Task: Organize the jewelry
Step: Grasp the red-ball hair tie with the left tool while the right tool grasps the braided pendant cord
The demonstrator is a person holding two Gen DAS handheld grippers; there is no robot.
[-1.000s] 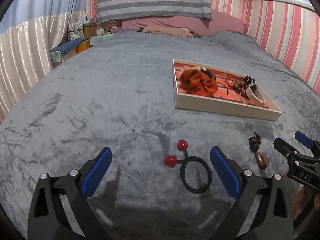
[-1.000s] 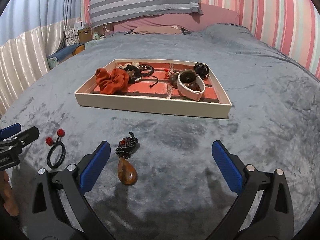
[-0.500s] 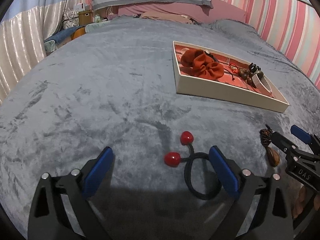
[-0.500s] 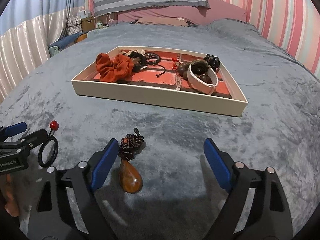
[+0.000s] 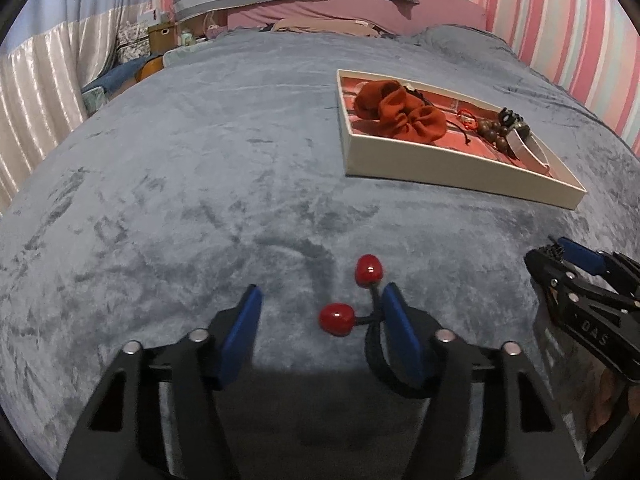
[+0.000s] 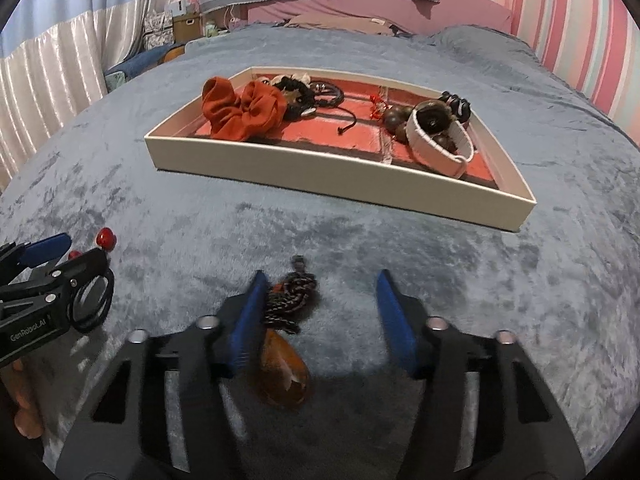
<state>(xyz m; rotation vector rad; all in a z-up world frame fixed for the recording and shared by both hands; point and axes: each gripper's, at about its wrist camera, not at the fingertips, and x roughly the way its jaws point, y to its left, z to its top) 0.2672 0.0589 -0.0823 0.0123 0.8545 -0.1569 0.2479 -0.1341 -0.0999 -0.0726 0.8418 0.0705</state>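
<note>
Left gripper (image 5: pixel 320 312): half closed, jaws just narrowing; black hair tie with two red beads (image 5: pixel 335 319) between them, ungripped.
Right gripper (image 6: pixel 320 304): narrowing, still released; brown teardrop pendant on braided cord (image 6: pixel 286 372) beside left pad.
Both: on grey bed blanket (image 5: pixel 160 200).

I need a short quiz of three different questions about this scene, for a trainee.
1. True or false: the hair tie with red beads lies inside the tray.
2. Which lies between the right claw fingers? A) amber pendant B) orange scrunchie C) white bracelet
3. Fill in: the bed cover is ____ in colour.

Key: 1 false; 2 A; 3 grey.
</note>
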